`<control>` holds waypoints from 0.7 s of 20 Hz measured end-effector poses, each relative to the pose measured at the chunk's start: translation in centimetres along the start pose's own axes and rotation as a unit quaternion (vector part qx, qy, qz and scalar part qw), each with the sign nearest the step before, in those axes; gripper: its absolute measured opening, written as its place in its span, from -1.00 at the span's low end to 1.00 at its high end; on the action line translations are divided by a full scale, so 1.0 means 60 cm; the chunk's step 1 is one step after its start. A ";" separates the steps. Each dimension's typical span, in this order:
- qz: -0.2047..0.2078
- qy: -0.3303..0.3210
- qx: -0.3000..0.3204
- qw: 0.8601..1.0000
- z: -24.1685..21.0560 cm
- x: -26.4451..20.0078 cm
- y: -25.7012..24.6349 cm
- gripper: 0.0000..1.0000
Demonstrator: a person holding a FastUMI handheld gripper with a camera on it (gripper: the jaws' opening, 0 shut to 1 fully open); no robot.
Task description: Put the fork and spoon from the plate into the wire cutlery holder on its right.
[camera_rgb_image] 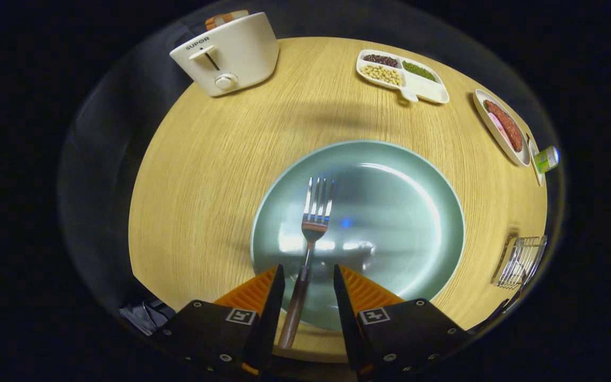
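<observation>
A pale green plate lies on the round wooden table just ahead of my fingers. On it rests a fork, tines pointing away, with its brown handle running back over the plate's near rim. My gripper is open, and the fork's handle lies in the gap between the two fingers, nearer the left one, untouched by either. The wire cutlery holder stands to the right of the plate near the table's edge; something pale lies inside it, too small to tell what.
A white toaster holding bread stands at the table's far left. A divided white dish of beans sits at the far side, and an oval dish of food lies far right beside a small green packet.
</observation>
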State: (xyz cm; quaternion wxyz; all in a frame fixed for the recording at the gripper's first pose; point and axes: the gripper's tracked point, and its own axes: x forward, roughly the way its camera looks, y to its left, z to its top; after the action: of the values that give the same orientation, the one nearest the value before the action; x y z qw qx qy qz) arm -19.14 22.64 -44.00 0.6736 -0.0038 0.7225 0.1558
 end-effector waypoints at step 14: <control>-0.032 -0.035 0.038 0.998 0.003 -0.013 -0.028 -0.90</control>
State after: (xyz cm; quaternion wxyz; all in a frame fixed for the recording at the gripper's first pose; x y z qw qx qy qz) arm -18.56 20.91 -43.65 0.7031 0.0043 0.7030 0.1070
